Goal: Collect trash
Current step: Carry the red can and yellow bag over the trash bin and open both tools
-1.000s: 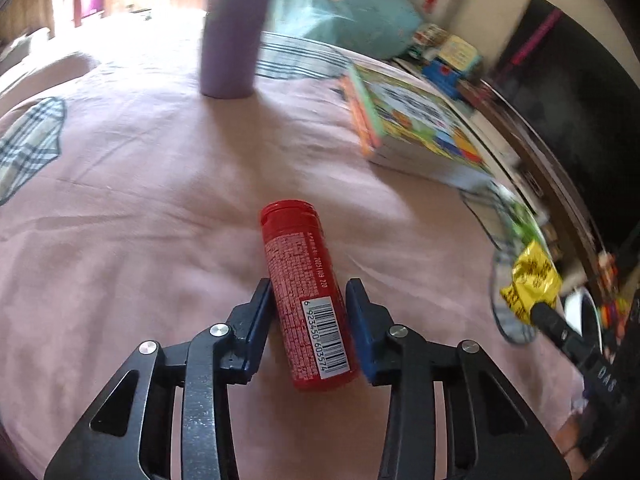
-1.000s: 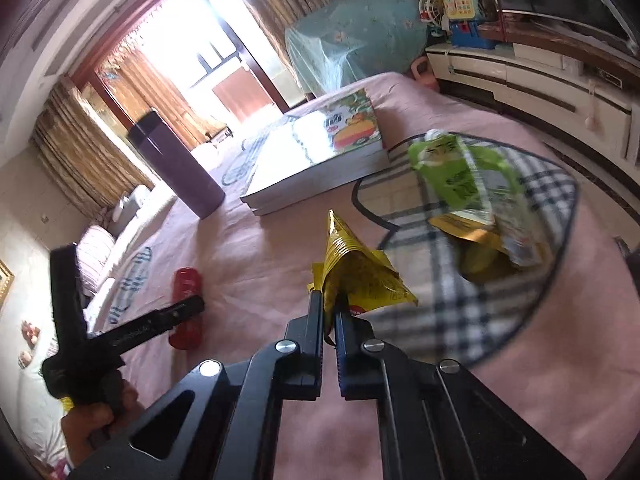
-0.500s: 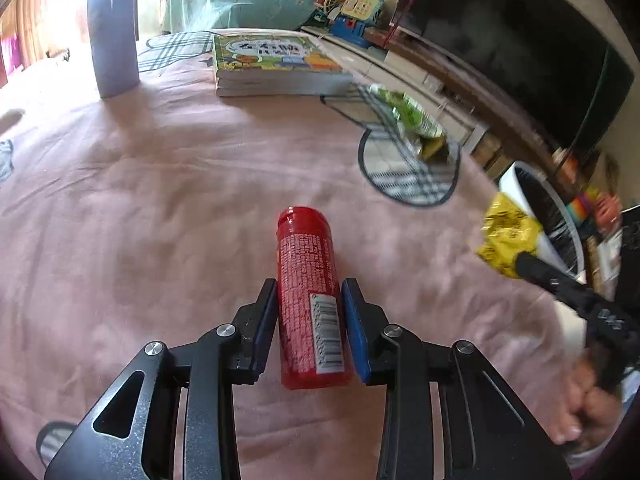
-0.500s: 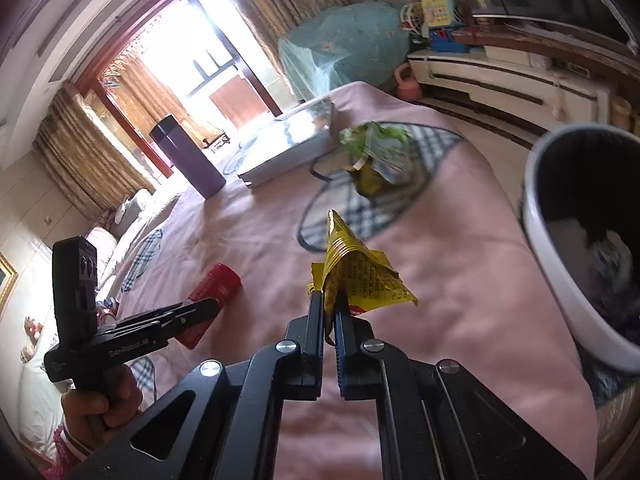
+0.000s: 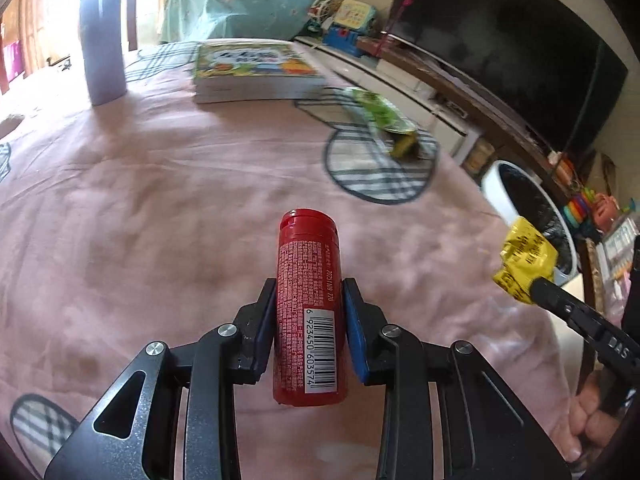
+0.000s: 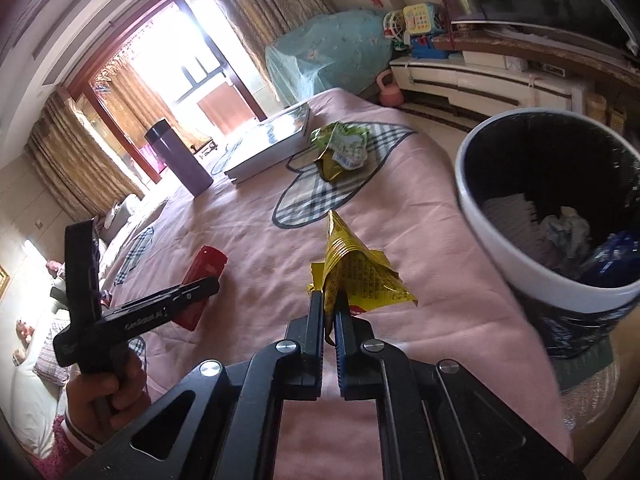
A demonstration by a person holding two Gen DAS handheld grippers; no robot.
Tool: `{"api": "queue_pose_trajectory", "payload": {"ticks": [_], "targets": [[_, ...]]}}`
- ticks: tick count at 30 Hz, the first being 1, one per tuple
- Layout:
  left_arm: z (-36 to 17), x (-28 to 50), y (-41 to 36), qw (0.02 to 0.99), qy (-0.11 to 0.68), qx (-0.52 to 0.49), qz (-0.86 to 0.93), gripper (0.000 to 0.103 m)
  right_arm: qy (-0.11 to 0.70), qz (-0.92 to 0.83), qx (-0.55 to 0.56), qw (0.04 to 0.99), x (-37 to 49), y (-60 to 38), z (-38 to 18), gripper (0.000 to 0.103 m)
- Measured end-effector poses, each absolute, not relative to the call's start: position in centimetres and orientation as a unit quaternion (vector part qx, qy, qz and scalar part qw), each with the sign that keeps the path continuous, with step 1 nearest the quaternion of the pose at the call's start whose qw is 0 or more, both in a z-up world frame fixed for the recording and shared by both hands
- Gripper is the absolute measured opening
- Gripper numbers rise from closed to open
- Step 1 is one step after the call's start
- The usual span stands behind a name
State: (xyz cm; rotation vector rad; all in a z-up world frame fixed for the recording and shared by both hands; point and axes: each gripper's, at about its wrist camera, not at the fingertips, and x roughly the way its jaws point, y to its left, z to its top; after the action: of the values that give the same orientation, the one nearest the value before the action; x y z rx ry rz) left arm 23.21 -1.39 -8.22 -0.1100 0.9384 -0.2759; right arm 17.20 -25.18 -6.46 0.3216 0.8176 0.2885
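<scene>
The step in hand is transport: both grippers carry one item of trash toward the bin, and neither item has been dropped.

Left gripper (image 5: 308, 320): its jaws have just been closing and now clamp a red tube (image 5: 308, 304) by its sides; the tube runs lengthwise between the jaws, its capped end projecting ahead of the fingertips and its barcoded end trailing back toward the gripper body; it appears lifted clear of the pink bedspread (image 5: 140, 220).

Right gripper (image 6: 330, 308): its jaws are clenched on the lower edge of a yellow wrapper (image 6: 356, 276); the wrapper stands up and forward from the fingertips as a crumpled cone.

The bin (image 6: 520, 264), white-rimmed with a dark inside and some rubbish already in it, lies ahead and to the right of the right jaws, beside the bed; the wrapper is near its rim but, by my judgement, not yet over the mouth.

A green packet (image 6: 344, 148) lies on the bedspread well ahead of both jaws, beside a book (image 6: 272, 140); it is uncollected.

Next move, as judged: bring the right jaws over the bin mouth, then release; the left follows with the tube; release short of the rim would drop the item on the floor or bed.
</scene>
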Motion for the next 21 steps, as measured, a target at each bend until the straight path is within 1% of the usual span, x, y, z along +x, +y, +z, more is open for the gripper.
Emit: {"api": "queue_pose_trajectory", "payload": {"ticks": [12,21], "targets": [[-5.0,20.1,-9.9,0.882,0.428,-0.002,-0.196,0.03,0.36,0.098,0.154,0.915,14.1,-29.6,-3.9,0.005],[-3.8,19.0,-15.9,0.878,0.418,0.029,-0.232,0.03,0.343,0.068,0.165,0.922,12.6,-33.5,-2.6,0.005]]}}
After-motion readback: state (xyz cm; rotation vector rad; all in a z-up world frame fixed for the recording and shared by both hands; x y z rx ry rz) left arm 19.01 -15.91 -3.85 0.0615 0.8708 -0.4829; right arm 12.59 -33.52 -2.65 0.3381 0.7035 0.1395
